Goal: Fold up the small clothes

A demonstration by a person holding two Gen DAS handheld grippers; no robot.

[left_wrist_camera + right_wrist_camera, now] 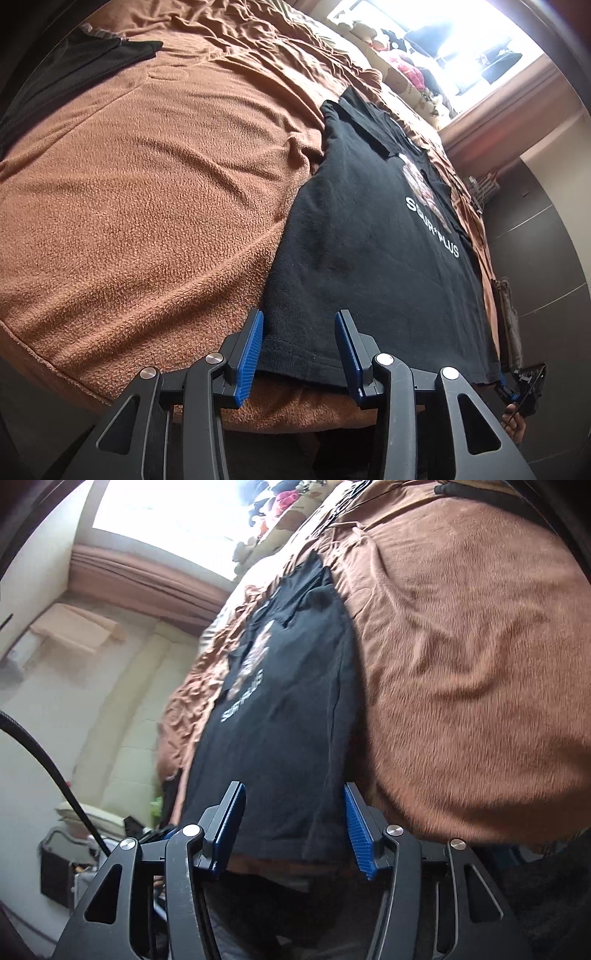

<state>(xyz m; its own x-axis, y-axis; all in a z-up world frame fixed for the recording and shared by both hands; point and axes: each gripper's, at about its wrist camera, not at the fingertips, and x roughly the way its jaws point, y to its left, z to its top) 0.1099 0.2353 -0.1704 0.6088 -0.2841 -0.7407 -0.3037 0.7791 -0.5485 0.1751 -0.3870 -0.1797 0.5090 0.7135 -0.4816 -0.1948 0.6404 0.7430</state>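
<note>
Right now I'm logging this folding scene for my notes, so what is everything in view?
T-shirt: one, black with white lettering and a print, flat on the bed, hem at the near edge.
Blanket: one, brown fleece, covering the bed.
Dark garment: one, black, far corner of the bed.
Stuffed toys: several, mixed colours, by the window.
Curtain: one, brown, under the bright window.
Left gripper: black, blue pads, open astride the hem corner.
Right gripper: same, open at the hem.
</note>
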